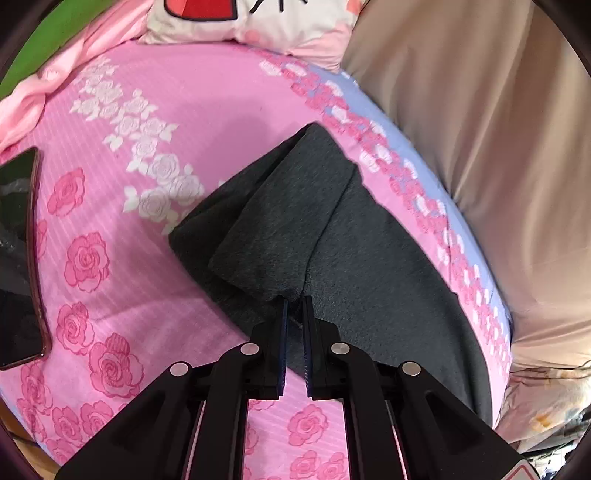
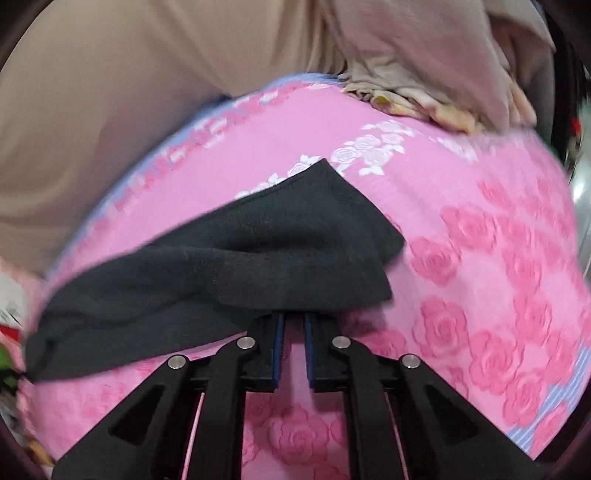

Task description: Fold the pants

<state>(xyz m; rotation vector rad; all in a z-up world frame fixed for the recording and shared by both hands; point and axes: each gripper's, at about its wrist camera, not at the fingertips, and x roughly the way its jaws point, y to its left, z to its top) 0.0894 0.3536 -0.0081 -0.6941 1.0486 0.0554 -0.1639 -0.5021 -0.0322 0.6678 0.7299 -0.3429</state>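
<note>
Dark grey pants [image 1: 332, 240] lie on a pink rose-print bed sheet [image 1: 129, 288]. One part is folded back over the rest. My left gripper [image 1: 294, 301] is shut on a bunched bit of the fabric at its tips, near the fold's near corner. In the right wrist view the pants [image 2: 258, 258] stretch as a band from the lower left to a raised corner at the middle. My right gripper [image 2: 293, 314] meets their near edge; the cloth covers its fingertips and the narrow jaws pinch it. That view is blurred.
A dark phone [image 1: 18, 258] lies on the sheet at the far left. A printed pillow [image 1: 240, 18] sits at the head of the bed. Beige fabric [image 1: 480, 147] hangs along the bed's side. Crumpled pale clothes [image 2: 424, 99] lie at the sheet's [image 2: 480, 258] far edge.
</note>
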